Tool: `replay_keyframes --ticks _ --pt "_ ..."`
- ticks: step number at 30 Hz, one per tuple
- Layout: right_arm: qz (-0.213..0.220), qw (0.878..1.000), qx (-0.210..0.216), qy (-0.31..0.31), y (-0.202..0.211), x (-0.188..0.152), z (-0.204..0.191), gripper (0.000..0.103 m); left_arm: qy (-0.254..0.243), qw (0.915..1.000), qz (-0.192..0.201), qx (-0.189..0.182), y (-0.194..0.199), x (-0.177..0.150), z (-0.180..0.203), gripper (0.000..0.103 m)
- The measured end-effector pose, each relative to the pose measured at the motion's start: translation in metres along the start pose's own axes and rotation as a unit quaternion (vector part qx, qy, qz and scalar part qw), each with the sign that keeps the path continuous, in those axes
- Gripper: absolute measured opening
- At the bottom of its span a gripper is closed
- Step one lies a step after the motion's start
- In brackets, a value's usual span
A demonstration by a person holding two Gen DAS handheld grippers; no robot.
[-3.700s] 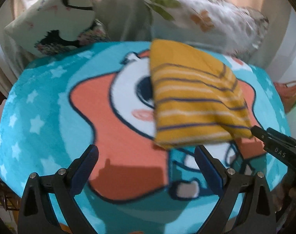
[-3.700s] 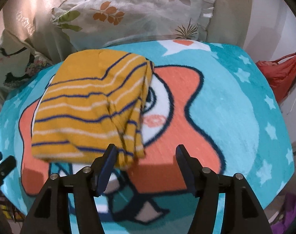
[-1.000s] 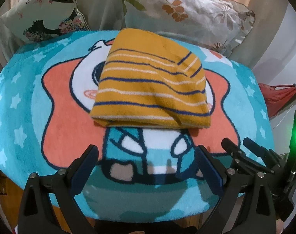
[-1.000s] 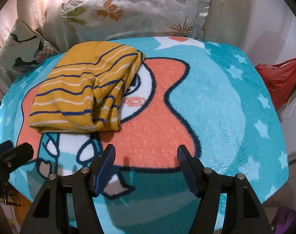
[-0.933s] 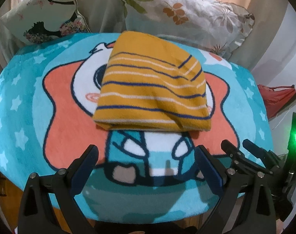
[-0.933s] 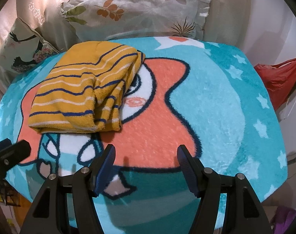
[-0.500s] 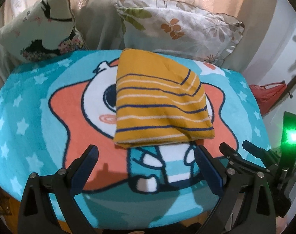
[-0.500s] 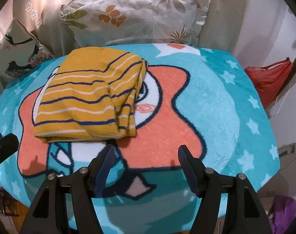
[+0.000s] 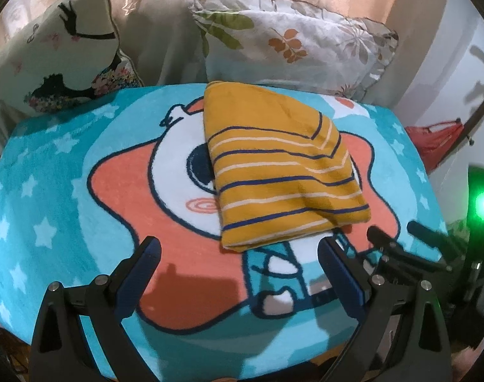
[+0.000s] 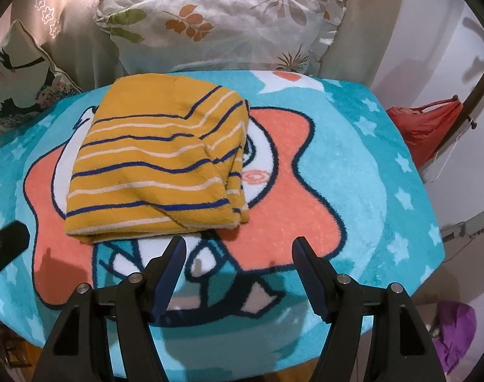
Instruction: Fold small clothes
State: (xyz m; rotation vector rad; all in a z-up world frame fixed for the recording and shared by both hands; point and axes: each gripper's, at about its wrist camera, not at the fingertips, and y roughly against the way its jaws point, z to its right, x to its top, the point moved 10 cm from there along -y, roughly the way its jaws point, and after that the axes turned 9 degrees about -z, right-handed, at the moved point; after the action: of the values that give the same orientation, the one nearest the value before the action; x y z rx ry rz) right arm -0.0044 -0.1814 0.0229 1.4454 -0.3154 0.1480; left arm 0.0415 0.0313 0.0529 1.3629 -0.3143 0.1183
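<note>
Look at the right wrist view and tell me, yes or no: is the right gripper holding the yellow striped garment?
No. The right gripper is open and empty, above the blanket, short of the folded garment.

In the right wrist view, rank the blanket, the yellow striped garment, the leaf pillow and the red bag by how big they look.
1. blanket
2. leaf pillow and yellow striped garment, too alike to rank
3. red bag, partly cut off
</note>
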Motion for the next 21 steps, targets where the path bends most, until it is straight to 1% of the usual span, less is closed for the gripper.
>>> replay_keyframes --ticks 3,6,12,15,19,21 --pt "-0.012 1.000 -0.014 -0.005 0.002 0.004 -0.004 0.073 -0.019 0.9998 -0.004 -0.005 0.001 -0.001 0.000 0.098" --pt "-0.028 0.999 -0.027 -0.009 0.003 0.007 -0.006 0.073 -0.035 0.9991 -0.007 -0.021 0.004 -0.005 -0.001 0.098" --pt "-0.052 0.997 -0.046 -0.025 0.008 0.014 -0.012 0.074 -0.042 0.9980 -0.009 -0.046 0.007 -0.008 -0.010 0.098" --pt "-0.061 0.996 -0.057 -0.037 0.009 0.013 -0.012 0.074 -0.054 0.9976 -0.004 -0.044 0.010 -0.006 -0.014 0.098" --pt "-0.079 0.994 -0.054 -0.059 0.010 0.010 -0.013 0.074 -0.094 0.9950 0.003 -0.035 0.011 -0.003 -0.007 0.098" --pt "-0.080 0.993 -0.055 -0.070 0.013 0.010 -0.012 0.074 -0.110 0.9933 0.011 -0.033 0.013 0.000 0.000 0.098"
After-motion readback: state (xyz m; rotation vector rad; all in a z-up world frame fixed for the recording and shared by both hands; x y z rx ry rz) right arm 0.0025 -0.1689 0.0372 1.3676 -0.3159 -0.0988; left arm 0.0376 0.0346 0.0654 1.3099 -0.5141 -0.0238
